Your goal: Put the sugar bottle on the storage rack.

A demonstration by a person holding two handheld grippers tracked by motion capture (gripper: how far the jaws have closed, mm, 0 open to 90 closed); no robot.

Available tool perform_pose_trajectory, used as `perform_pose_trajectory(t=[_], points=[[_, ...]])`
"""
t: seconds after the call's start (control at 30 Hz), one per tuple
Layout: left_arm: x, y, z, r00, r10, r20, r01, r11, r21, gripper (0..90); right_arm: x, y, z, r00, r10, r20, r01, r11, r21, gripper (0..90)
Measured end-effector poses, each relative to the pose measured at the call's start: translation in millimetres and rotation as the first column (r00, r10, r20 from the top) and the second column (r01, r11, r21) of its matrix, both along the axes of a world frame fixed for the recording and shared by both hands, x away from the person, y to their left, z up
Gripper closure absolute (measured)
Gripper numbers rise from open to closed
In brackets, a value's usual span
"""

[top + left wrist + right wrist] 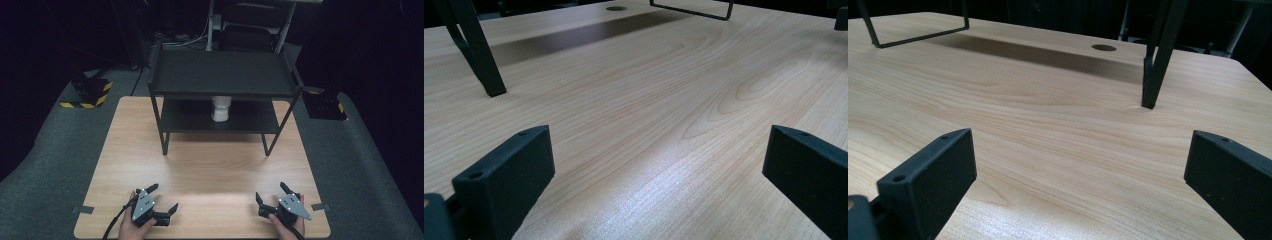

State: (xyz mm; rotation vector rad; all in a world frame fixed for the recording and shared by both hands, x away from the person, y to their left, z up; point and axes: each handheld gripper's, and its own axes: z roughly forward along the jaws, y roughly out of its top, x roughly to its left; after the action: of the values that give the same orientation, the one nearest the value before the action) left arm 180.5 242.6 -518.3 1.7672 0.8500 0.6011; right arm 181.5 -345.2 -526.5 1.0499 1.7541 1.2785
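White and small, the cup (221,108) is the thing nearest your line of work — it stands on the lower tier of the black rack (222,75) at the far middle of the table (210,165), tucked under the top shelf so that its upper part is hidden from the high view. Both of your grippers rest at the near edge, well apart from it. Your left gripper (161,201) has its jaws spread wide with nothing between them; in its own view bare wood lies between the jaws and a rack leg (479,55) stands ahead to the left. Your right gripper (272,194) is just as wide open and just as empty, with another leg (1158,60) ahead of it to the right.

From its look the cup is probably light and thin-walled, perhaps paper or plastic, though the pictures are too coarse to say. Treat it as easily crushed and easily tipped. Take it across the body, low to mid-height, with a gentle squeeze — not by the rim. Headroom under the top shelf looks tight, so come in level from the front, between the two front legs, and draw it straight out before lifting.
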Motion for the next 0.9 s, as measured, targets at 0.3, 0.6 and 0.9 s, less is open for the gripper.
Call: perform_pose_trajectory(t=[0.3,0.6,0.9], points=[[-0.5,-0.3,0.0,1.0000,0.000,0.003,0.000,1.0000,0.004,0.5,0.8,-3.2,-0.5,0.9998,0.019,0.000,-0.019,1.000,0.007,0.2],[-3.2,-0.1,-1.6,0.9999,0.005,0.014,-0.005,1.0000,0.000,0.5,2.5,0.8,1.8,0.9999,0.005,-0.015,-0.005,1.000,-0.003,0.2],[-2.1,-0.2,-0.4,1.0000,0.002,0.006,-0.002,1.0000,0.003,0.5,3.5,-0.6,2.1,0.9997,0.016,-0.018,-0.017,1.000,-0.003,0.2]])
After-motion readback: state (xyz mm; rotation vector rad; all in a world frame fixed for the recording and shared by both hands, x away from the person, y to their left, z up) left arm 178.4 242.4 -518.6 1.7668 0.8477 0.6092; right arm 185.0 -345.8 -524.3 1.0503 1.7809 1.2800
